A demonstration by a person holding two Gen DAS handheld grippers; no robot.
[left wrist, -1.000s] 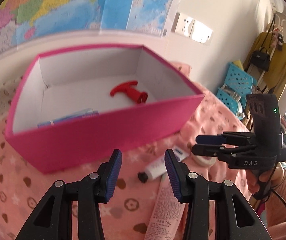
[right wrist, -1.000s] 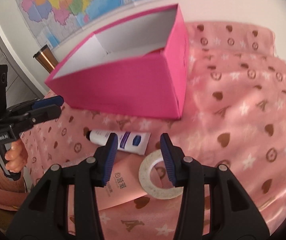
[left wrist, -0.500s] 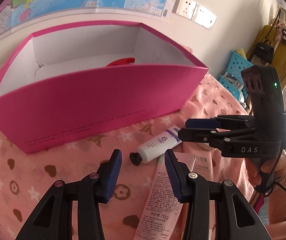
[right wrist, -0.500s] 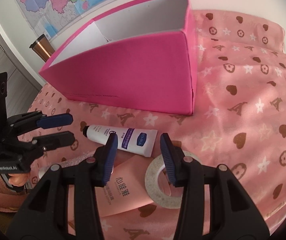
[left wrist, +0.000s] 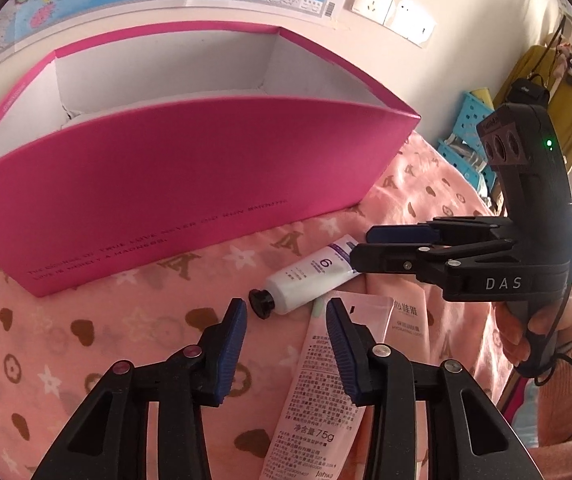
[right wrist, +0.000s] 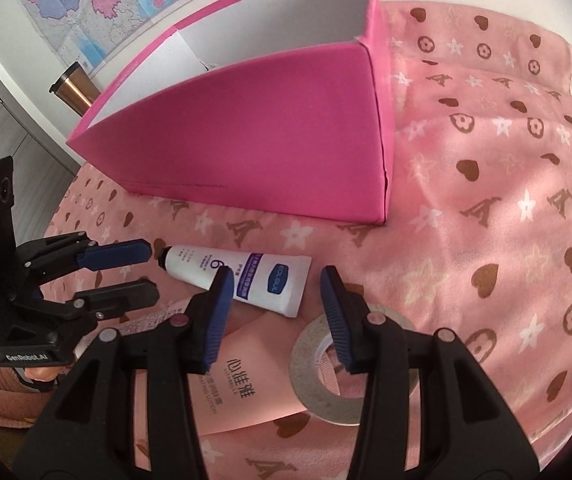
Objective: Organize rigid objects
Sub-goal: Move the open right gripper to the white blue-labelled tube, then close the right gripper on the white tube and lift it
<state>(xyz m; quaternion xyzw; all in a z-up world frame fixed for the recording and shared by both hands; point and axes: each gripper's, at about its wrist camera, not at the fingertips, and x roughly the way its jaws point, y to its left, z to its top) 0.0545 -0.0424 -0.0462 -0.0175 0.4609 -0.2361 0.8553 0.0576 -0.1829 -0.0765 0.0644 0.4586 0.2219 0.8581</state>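
On pink tube (left wrist: 317, 396), "75g", gripper (left wrist: 369, 252) "DAS"

The left hand-held gripper (left wrist: 286, 312) is sinking toward the pink patterned cloth (left wrist: 86, 344), its jaws just closing slightly with nothing between them, now just short of the white tube's black cap (left wrist: 261, 303). The pink box (left wrist: 190, 184) is hiding its contents behind its near wall.
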